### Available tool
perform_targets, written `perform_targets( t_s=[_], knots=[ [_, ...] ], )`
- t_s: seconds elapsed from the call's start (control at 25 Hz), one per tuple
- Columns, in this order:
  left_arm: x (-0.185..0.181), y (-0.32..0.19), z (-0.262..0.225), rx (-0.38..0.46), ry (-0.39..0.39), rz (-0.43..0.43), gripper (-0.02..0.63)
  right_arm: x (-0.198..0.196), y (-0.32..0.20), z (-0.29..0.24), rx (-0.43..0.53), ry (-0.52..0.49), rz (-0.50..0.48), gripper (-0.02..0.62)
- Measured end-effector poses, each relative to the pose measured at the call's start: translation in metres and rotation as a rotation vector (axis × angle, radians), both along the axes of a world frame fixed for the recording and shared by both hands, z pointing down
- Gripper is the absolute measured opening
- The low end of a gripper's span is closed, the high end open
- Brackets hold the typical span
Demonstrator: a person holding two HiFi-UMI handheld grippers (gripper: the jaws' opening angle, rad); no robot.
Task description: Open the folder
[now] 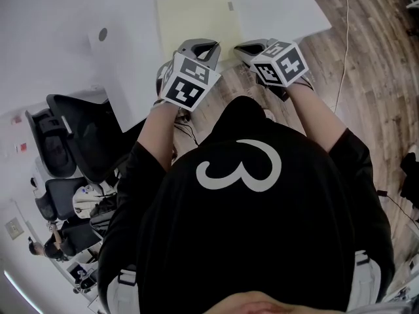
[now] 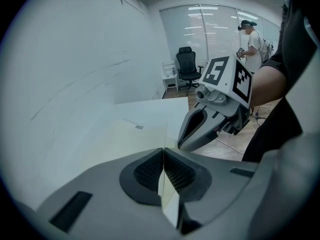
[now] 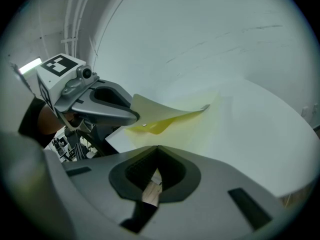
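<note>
Folder (image 1: 196, 18), pale yellow, lies upper centre on the white counter (image 1: 281, 5). My left gripper (image 2: 162, 151) has its jaws clenched on the lifted cover edge. My right gripper (image 3: 157, 148) has its jaws closed on nothing.

The folder (image 1: 194, 21) is pale yellow, the table (image 1: 281, 8) white.

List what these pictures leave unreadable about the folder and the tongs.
- Small grey tab at the folder's edge: head view, too small.
- Folder's contents: right gripper view, the barely lifted cover hides them.
- Whether the right tongs pinch a sheet: right gripper view, their meeting pads cover it; head view, the marker cube does.
</note>
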State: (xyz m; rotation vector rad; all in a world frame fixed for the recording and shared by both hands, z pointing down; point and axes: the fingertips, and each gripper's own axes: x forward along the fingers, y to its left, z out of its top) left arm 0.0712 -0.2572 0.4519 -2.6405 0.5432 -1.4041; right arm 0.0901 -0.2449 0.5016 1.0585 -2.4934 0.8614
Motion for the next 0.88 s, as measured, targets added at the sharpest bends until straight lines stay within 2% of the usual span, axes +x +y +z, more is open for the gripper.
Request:
perform_targets(
  t_s=[0.32, 0.88],
  knots=[
    [-0.0037, 0.0013, -0.0035, -0.028, 0.019, -0.029, 0.018, -0.0037, 0.0048, 0.0012, 0.018, 0.051, -0.019, 0.023],
    [-0.0063, 0.0009, -0.0060, -0.038, 0.035, -0.029, 0.018, -0.0046, 0.0049, 0.0014, 0.020, 0.051, 0.020, 0.023]
  ],
)
